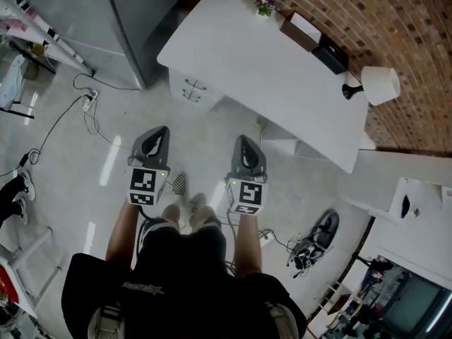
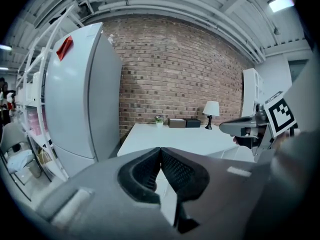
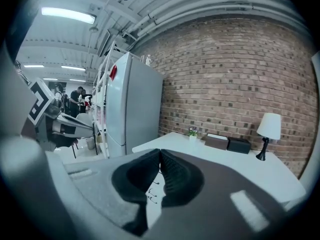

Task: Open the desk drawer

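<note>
The white desk [image 1: 261,62] stands ahead against a brick wall, a few steps off. Its drawer unit [image 1: 192,90], white with small dark handles, sits under the desk's left end. My left gripper [image 1: 158,134] and right gripper [image 1: 244,144] are held side by side over the floor and point toward the desk, well short of it. Both are shut with nothing between the jaws. In the left gripper view the closed left gripper [image 2: 160,150] faces the desk top [image 2: 170,136]. The right gripper view shows the right gripper [image 3: 160,151] closed, with the drawer handles [image 3: 151,190] just below its tips.
A tall grey fridge [image 1: 120,20] stands left of the desk. On the desk are a small plant [image 1: 265,6], two boxes [image 1: 314,39] and a white lamp [image 1: 378,85]. Cables [image 1: 85,111] lie on the floor at left, shoes [image 1: 314,242] at right.
</note>
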A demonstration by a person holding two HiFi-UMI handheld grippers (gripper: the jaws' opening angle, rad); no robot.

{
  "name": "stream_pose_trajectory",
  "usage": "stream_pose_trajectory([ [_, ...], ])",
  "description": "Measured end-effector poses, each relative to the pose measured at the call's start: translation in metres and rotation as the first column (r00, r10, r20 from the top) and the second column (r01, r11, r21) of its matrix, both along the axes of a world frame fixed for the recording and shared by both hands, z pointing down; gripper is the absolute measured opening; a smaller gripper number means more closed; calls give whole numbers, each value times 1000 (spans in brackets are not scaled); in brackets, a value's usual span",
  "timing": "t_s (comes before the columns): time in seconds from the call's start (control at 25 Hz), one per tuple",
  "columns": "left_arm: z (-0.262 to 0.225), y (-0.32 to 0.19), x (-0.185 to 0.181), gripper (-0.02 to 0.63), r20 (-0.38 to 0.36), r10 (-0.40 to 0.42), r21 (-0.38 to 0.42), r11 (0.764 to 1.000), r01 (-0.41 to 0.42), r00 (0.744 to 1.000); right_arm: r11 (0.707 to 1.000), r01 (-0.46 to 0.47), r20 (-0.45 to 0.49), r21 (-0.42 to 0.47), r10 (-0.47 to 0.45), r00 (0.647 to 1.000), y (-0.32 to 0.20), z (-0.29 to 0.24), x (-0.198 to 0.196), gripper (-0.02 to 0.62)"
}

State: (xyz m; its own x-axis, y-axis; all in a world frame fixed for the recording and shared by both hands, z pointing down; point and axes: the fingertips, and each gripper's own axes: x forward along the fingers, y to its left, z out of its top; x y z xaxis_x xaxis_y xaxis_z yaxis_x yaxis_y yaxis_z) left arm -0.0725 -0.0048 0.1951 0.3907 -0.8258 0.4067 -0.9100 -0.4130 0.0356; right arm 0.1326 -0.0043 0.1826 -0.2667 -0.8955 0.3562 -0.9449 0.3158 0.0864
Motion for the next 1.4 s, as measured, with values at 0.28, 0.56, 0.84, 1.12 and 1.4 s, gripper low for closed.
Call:
stream_pose_trajectory([
  [0.28, 54, -26, -7, 11, 1, -20, -27, 999, 20, 1000, 998, 27, 20, -61, -26, 999, -28, 67, -18, 5],
  [0.56, 127, -47, -1, 11, -11, -51, -55, 997, 50, 999, 990, 100, 23, -96, -98, 995, -49, 146, -30, 5],
  [0.84, 214, -66, -8, 11, -12, -93, -90, 992, 92, 996, 983, 120, 29, -137, -117, 993, -70, 236, -37, 5],
  [1.12, 295, -85, -11, 11, -5, -127, -106, 986, 126, 992, 980, 135, 28, -147, -132, 991, -99, 309, -41, 5],
  [1.4, 373, -95, 3, 11, -29, -116, -136, 985, 111, 993, 974, 151, 11, -170, -151, 988, -111, 388, -39, 5],
])
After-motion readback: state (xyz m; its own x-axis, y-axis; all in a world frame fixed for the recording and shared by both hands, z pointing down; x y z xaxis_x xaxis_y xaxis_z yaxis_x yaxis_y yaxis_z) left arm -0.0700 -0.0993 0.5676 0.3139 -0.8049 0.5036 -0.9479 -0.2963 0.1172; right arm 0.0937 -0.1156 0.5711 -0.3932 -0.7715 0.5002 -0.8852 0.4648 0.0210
